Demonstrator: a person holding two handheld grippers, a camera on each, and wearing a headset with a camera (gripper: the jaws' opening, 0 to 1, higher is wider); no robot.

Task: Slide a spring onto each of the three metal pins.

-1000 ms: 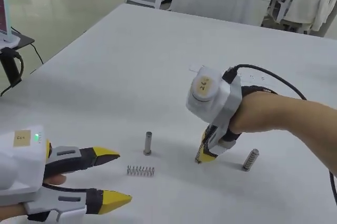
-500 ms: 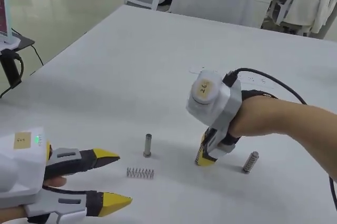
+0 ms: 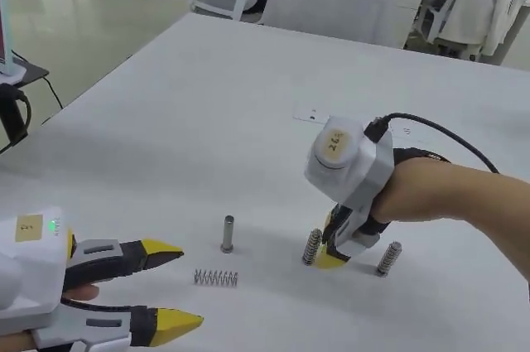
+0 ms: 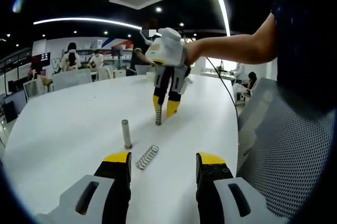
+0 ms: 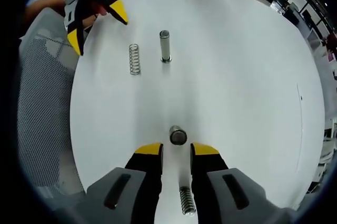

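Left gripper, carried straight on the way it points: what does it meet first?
Probably the loose spring lying on the table just ahead of the left gripper, in line with its open jaws; the bare pin stands beyond.

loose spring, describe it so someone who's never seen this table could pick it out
On the white table, look just ahead of the open left gripper, beside the bare metal pin. The loose spring lies flat on its side there, while the other two springs stand on pins near the right gripper.
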